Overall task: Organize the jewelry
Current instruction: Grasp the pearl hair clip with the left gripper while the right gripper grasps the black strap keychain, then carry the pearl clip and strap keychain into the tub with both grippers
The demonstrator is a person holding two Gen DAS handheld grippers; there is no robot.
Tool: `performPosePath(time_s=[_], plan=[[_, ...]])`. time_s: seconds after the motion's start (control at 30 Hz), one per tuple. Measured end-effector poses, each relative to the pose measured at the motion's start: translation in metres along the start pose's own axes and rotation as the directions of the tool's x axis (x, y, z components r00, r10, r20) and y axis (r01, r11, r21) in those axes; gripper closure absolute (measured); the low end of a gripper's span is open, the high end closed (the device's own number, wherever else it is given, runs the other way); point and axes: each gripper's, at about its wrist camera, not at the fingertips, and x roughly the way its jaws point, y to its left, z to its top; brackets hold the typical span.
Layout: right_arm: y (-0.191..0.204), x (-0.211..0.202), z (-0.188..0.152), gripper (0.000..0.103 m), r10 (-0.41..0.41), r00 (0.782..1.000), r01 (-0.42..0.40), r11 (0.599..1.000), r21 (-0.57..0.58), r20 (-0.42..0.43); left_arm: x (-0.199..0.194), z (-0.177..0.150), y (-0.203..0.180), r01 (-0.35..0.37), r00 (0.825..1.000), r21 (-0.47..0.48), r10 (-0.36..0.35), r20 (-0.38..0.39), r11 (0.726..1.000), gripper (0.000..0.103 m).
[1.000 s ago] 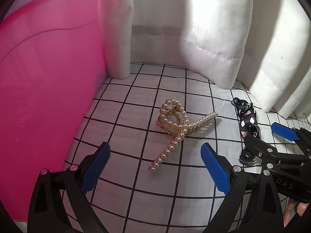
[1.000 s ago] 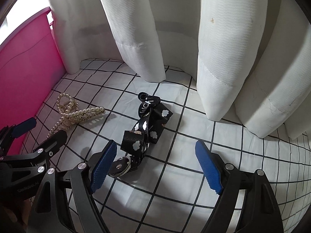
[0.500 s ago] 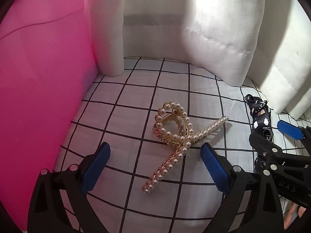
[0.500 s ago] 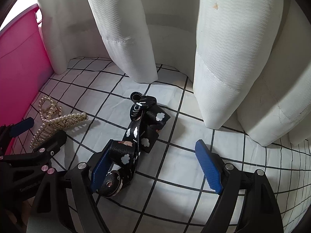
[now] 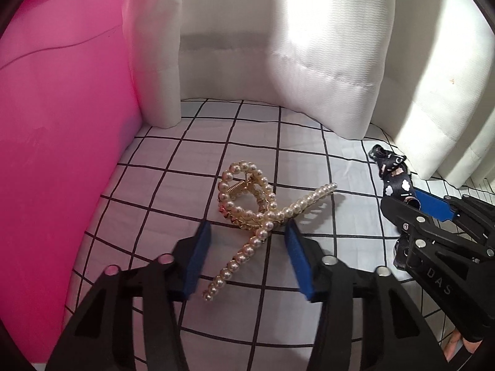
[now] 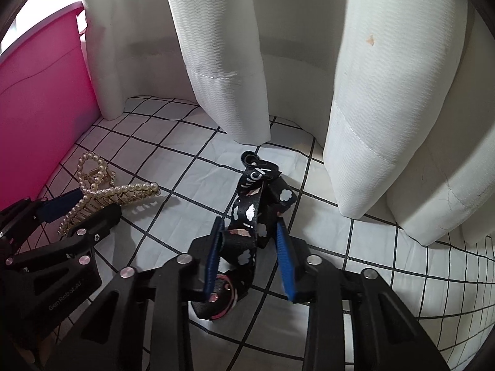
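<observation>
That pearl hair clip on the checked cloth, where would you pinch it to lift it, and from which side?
Probably at the crossing where the two pearl arms meet, coming from above on the near side. The pearl hair clip lies flat on the checked cloth, and that crossing is its narrowest solid part. The left gripper already straddles it, jaws apart on either side. The round loop with the spring looks bulkier.

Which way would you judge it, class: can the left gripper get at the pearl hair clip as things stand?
Probably yes. The left gripper already straddles the pearl hair clip, jaws open on either side of its lower arm, nothing between them. The right gripper is off over the black strap.
</observation>
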Motion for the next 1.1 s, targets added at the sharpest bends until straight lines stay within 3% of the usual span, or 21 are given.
performPosePath(time_s=[0.07, 0.17, 0.77, 1.1], plan=[[-0.001, -0.002, 0.000, 0.086, 0.012, 1.000, -0.012, 1.000, 0.010, 0.003, -0.002, -0.002, -0.002, -0.008, 1.000, 0.008, 0.008, -0.002, 1.000, 0.067], [0.000, -0.010, -0.003, 0.087, 0.022, 1.000, -0.022, 0.999, 0.023, 0.005, -0.006, -0.006, -0.001, 0.005, 1.000, -0.009, -0.005, -0.008, 1.000, 0.068], [-0.006, -0.096, -0.038, 0.088, 0.071, 0.997, -0.072, 0.997, 0.033, 0.031, -0.078, -0.033, 0.007, 0.047, 0.999, -0.047, -0.047, -0.001, 0.998, 0.068], [-0.002, -0.173, -0.029, 0.088, 0.098, 0.989, -0.095, 0.995, -0.038, 0.108, -0.150, -0.024, 0.005, 0.051, 0.995, -0.066, -0.046, 0.086, 0.996, 0.068]])
